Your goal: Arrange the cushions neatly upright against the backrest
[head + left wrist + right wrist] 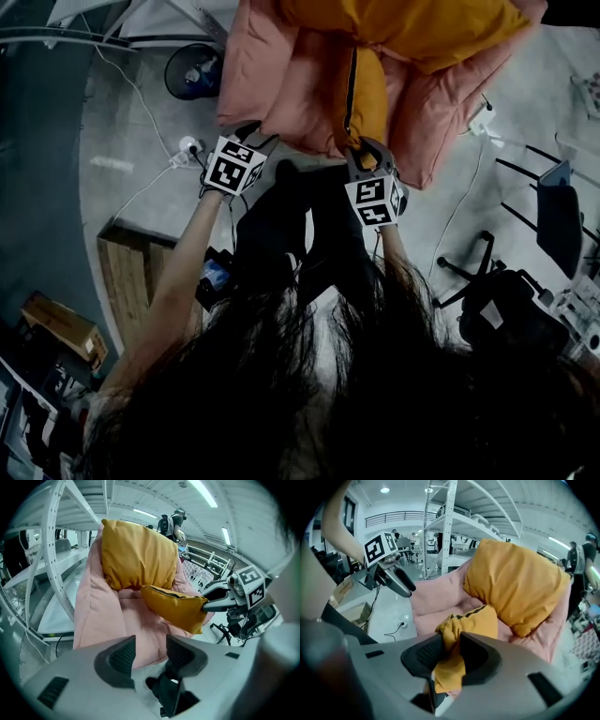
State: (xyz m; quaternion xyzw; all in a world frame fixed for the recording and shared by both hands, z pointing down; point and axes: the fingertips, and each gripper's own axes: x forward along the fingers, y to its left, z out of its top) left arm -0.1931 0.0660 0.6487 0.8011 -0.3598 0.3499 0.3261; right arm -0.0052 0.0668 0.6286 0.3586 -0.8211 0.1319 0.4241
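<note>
Yellow fabric is pinched between my right tongs (449,641), which grip a corner of the smaller cushion (477,620) over the pink seat, while my left tongs (151,651) hang parted and empty; the bigger cushion (136,555) already stands against the backrest (93,606), so I judge one remains to prop.

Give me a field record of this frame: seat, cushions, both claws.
seat: pink soft fabric lounger
cushion 1: large mustard-yellow fabric cushion, upright against the lounger's backrest
cushion 2: smaller mustard-yellow cushion with black zip, tilted in front of cushion 1, not upright
right claw: shut on a bunched corner of cushion 2
left claw: open, nothing between its jaws, pointing at the seat's front
task status: one cushion placed, one not yet stood up
</note>
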